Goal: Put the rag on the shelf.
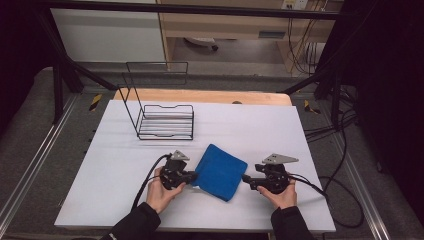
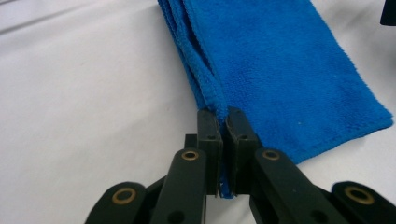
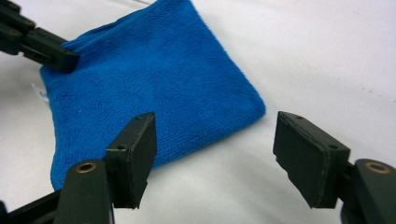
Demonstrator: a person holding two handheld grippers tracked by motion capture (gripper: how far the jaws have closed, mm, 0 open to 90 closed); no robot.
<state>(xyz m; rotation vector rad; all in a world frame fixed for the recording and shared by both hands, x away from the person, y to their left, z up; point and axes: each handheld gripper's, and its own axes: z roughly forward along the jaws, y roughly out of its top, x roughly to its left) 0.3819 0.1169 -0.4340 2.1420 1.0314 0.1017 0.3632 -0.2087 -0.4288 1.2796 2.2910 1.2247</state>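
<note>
A folded blue towel lies flat on the white table, between the two hands. My left gripper is at the towel's left edge, and in the left gripper view its jaws are pinched together on a fold of the blue towel along that edge; the left gripper pads press the cloth. My right gripper sits just off the towel's right corner. Seen from the right gripper view, the right gripper stands open with bare table between its pads, the blue towel lying ahead of it.
A black wire rack stands on the table behind the towel, towards the left. Cables trail from both grippers over the table's near edge. A wooden board edge runs along the table's far side.
</note>
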